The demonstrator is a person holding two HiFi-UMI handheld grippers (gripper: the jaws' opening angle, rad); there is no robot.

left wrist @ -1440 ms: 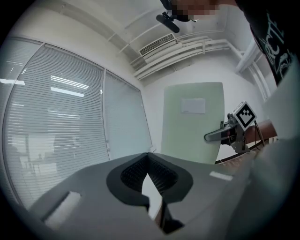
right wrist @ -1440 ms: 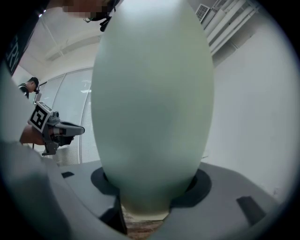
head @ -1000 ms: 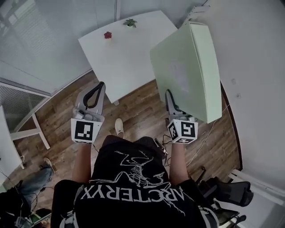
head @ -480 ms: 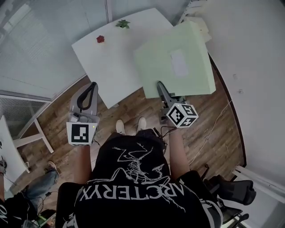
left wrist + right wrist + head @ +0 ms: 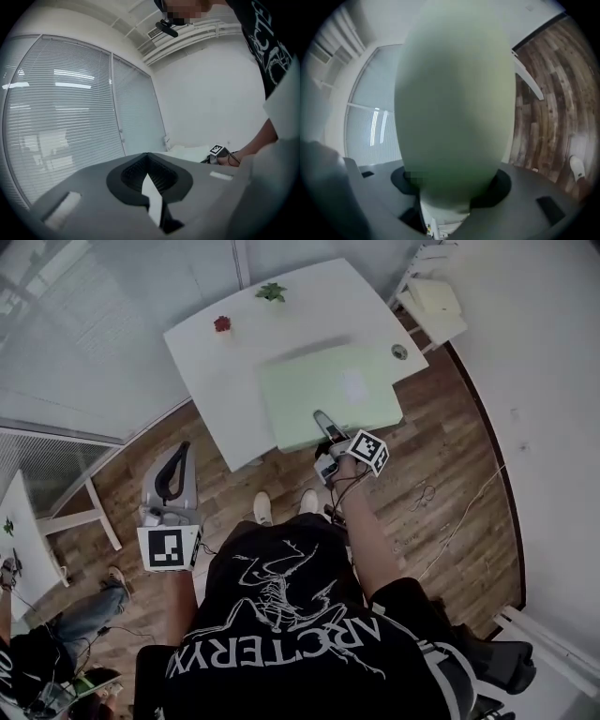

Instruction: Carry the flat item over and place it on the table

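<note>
Right tongs [image 5: 324, 422] clamp the green flat board [image 5: 319, 390]; left tongs [image 5: 180, 449] closed, empty.

Wood-plank floor [image 5: 450, 474], white walls [image 5: 553, 352] and blind-covered glass panels [image 5: 61, 117] under bright light

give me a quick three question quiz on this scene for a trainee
1. Pick one: the right gripper is clamped on A) a cup, B) a pale green flat panel, C) nothing.
2. True or false: the left gripper also holds something.
3. Short answer: which two small things stand near the far edge of the white table?

Key
1. B
2. False: its jaws are together and empty, and it hangs low at the person's left side.
3. A red flower and a green plant.
</note>
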